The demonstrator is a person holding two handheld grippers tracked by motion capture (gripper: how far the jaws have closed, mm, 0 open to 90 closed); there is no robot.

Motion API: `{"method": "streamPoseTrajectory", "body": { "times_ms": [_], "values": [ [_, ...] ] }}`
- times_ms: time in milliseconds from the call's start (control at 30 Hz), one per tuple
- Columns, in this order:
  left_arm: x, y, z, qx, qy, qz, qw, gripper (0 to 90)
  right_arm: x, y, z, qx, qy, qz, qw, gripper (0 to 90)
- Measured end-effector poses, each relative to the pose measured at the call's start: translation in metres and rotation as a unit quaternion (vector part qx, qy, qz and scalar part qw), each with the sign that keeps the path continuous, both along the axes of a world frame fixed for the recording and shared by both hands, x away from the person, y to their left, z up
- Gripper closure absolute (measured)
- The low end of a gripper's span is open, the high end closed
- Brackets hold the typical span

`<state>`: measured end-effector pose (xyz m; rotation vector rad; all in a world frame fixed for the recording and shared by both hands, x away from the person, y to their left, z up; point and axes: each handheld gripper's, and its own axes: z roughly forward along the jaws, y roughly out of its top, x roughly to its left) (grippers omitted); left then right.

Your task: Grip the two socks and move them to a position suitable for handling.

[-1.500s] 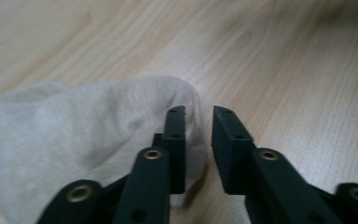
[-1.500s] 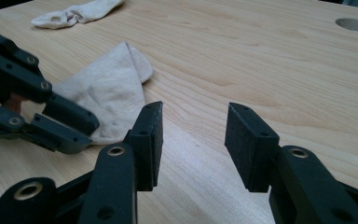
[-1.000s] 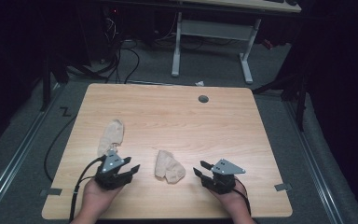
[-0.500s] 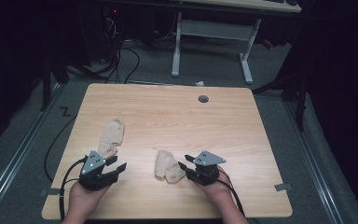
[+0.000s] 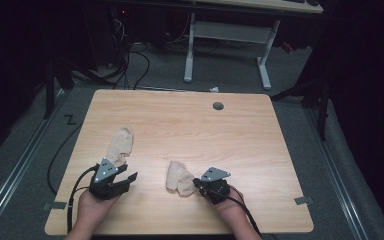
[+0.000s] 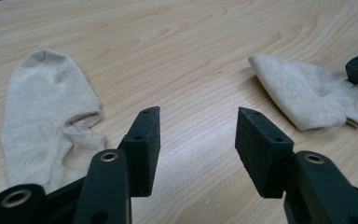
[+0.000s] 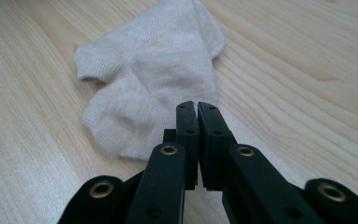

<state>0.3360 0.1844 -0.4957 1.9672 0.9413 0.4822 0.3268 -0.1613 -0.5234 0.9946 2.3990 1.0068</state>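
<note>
Beige knit cloth makes up both ankle socks: one sock [image 5: 178, 177] lies crumpled near the middle of the worktop's [image 5: 260, 145] near half, its ribbed cuff bunched and its fabric folded over itself, while the other sock [image 5: 119, 145] lies flatter and stretched out, well apart to the left. The right gripper [image 7: 196, 106] has its jaws pressed together at the crumpled sock's edge, with no cloth visibly caught between them. The left gripper [image 6: 196, 116] stands spread over bare light wood just beside the flat sock.
</note>
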Motion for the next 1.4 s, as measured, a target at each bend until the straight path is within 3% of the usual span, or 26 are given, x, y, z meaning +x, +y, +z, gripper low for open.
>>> {"method": "streamPoseTrajectory", "body": {
  "times_ms": [100,300,667,833,967,1300,1400],
  "values": [
    [-0.001,-0.001,-0.001,0.003,0.0,-0.002,1.0,50.4,-0.003,0.0,-0.003,-0.005,0.008,0.004,0.9999,87.5],
    [-0.001,-0.002,-0.002,0.004,0.004,-0.008,1.0,50.1,-0.011,-0.001,-0.004,0.01,0.019,0.02,0.9996,85.9],
    [-0.001,-0.005,-0.003,0.008,0.003,-0.012,0.9999,49.9,-0.018,0.011,-0.003,0.018,0.023,0.059,0.9978,79.2],
    [-0.001,-0.005,-0.003,0.008,0.003,-0.012,0.9999,49.9,-0.016,0.002,0.003,0.032,-0.002,0.032,0.999,78.9],
    [-0.001,-0.006,-0.003,0.01,0.003,-0.013,0.9999,49.9,-0.014,0.003,-0.001,0.015,0.008,0.022,0.9996,84.3],
    [-0.001,-0.006,-0.003,0.012,0.001,-0.014,0.9998,49.8,-0.026,0.025,0.0,0.005,0.008,0.08,0.9967,83.8],
    [-0.001,-0.006,-0.003,0.012,0.002,-0.014,0.9998,49.9,-0.03,0.031,0.006,0.023,-0.014,0.093,0.9953,74.1]
  ]
}}
